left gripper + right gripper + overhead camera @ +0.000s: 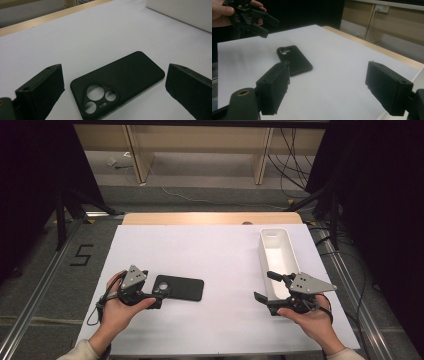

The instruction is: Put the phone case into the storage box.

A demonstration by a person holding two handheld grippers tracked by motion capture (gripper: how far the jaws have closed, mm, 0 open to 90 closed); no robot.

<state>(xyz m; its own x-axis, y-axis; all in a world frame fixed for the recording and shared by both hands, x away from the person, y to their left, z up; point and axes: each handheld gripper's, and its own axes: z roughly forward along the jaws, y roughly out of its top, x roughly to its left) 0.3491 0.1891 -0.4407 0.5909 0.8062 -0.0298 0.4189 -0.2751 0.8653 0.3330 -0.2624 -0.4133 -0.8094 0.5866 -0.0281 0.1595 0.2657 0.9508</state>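
A black phone case [182, 288] lies flat on the white table cover, back up, its camera cut-outs toward the left. My left gripper [161, 293] stands open at that end. In the left gripper view its jaws [113, 67] flank the phone case [117, 80] without touching it. My right gripper [263, 286] is open and holds nothing, hovering beside the white bin [278, 254] and pointing left. In the right gripper view its jaws [328, 66] frame bare cover, with the phone case [295, 60] and the left gripper [257, 21] farther off.
The long white bin stands open and upright at the right side of the cover [220, 260]. A wooden table edge [212, 218] runs along the back. Beyond it are floor cables and wooden furniture legs; dark curtains hang at both sides.
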